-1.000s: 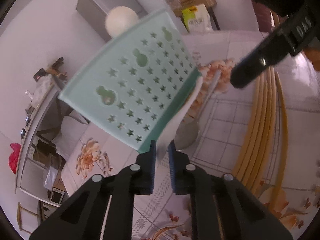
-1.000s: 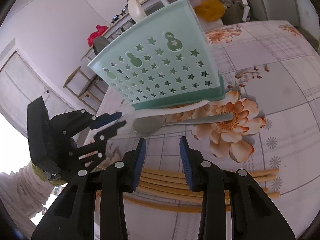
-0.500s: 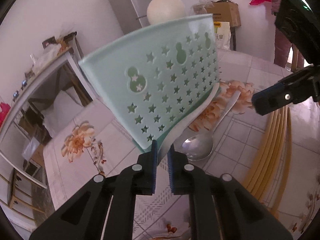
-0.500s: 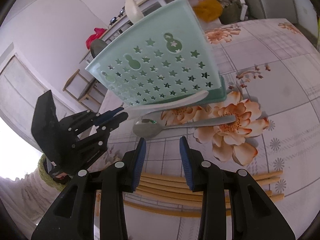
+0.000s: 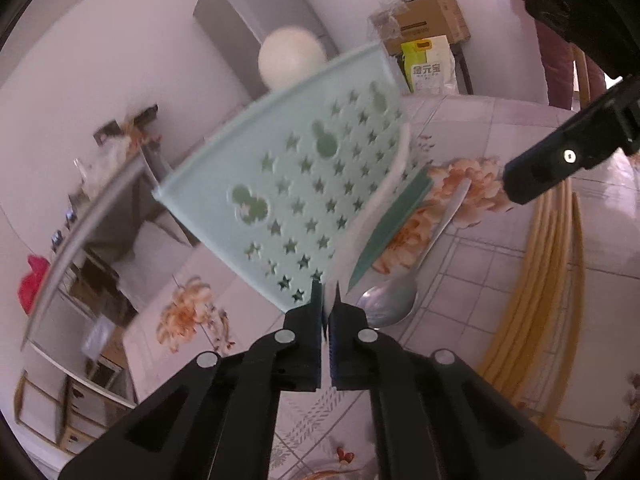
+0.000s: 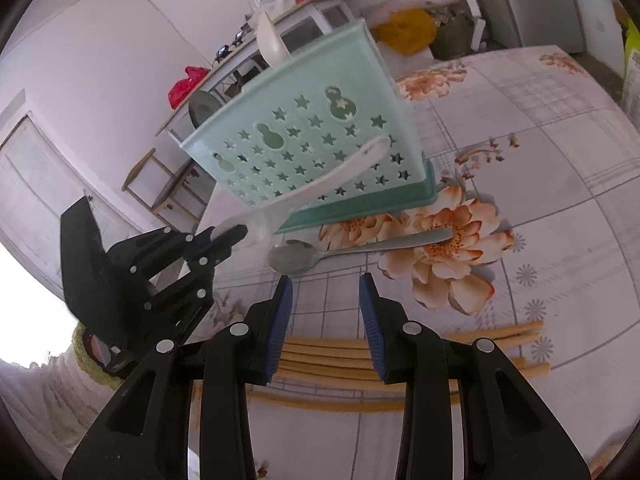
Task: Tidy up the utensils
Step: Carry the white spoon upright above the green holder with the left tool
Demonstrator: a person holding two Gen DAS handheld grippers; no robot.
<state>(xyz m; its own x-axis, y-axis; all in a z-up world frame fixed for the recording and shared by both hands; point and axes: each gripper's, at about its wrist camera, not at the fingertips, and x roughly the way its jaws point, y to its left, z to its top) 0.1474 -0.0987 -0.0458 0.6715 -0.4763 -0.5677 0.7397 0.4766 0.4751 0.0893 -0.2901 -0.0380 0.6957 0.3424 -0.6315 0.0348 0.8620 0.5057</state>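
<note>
My left gripper [image 5: 326,292] [image 6: 224,236] is shut tight on one end of a white plastic spoon [image 5: 384,196] [image 6: 332,178]. The spoon is off the table and slants up across the front of the mint-green star-pierced utensil holder [image 5: 304,184] [image 6: 304,136]. A white ladle [image 5: 290,58] [image 6: 272,44] stands in the holder. A metal spoon [image 5: 390,304] [image 6: 296,258] lies on the table by the holder's base. My right gripper [image 6: 325,284] [image 5: 560,164] is open and empty above several wooden chopsticks [image 6: 328,354] [image 5: 536,280].
The floral tablecloth [image 6: 540,184] stretches to the right of the holder. The table edge runs close behind the holder on the left. Beyond it stand a shelf unit [image 6: 240,68], a grey fridge [image 5: 256,12] and a cardboard box [image 5: 432,12]. A knitted sleeve [image 6: 40,400] is at lower left.
The left gripper has lifted the white spoon off the table, and the spoon's free end has swung up in front of the holder. The right gripper has stayed where it was.
</note>
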